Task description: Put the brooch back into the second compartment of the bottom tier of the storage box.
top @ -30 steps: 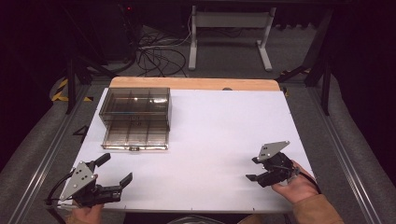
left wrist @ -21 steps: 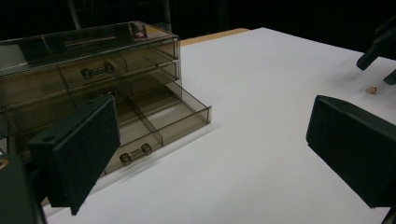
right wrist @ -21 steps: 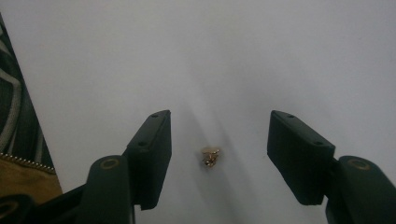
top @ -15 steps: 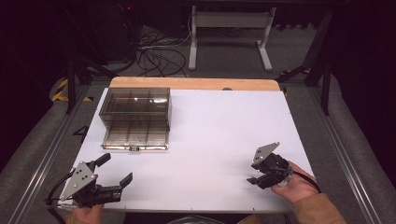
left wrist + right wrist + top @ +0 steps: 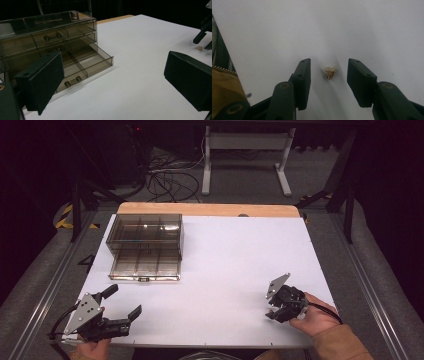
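Note:
A tiny gold-coloured piece (image 5: 330,72) lies on the white table, between the jaws of my right gripper (image 5: 329,62), which is open and not touching it. In the high view my right gripper (image 5: 273,309) is low over the table at the front right, tilted down. A smoked clear drawer box (image 5: 145,242) stands at the back left with its bottom drawer (image 5: 85,63) pulled out and empty. My left gripper (image 5: 124,301) rests at the front left, wide open, pointing toward the box (image 5: 50,32). The gold piece (image 5: 199,48) also shows far off beside the right gripper's tips (image 5: 203,41).
The white table top (image 5: 225,260) has a wooden strip along its far edge (image 5: 210,209). Metal rails run along both sides. Cables and a stand's legs (image 5: 245,150) lie on the floor behind.
My right gripper has moved slightly toward the table's front edge and tipped down over the gold piece. The left gripper and the drawer box have not moved.

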Demonstrator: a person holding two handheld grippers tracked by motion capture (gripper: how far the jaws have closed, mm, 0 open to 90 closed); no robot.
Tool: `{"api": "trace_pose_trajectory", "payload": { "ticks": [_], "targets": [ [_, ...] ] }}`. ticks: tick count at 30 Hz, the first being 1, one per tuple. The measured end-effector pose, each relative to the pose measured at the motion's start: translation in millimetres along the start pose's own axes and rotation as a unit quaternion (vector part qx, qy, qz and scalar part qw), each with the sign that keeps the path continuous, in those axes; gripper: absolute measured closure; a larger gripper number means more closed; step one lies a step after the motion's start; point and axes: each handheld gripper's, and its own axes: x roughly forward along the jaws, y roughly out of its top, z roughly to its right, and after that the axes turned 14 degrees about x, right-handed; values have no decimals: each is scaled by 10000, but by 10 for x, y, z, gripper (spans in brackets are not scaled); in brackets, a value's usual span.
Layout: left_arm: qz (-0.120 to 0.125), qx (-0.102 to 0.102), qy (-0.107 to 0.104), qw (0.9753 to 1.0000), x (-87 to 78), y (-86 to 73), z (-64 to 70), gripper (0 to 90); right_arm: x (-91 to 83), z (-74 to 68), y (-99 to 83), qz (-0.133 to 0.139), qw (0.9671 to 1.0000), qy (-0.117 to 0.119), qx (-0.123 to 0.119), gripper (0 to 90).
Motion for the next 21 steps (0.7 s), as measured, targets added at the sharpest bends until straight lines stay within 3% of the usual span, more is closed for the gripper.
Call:
{"api": "trace_pose_trajectory", "payload": {
  "ticks": [21],
  "targets": [
    [8,-3,21,10000,-3,1,2,38,62,30,32,-275,9996,7,18,738]
  ]
}}
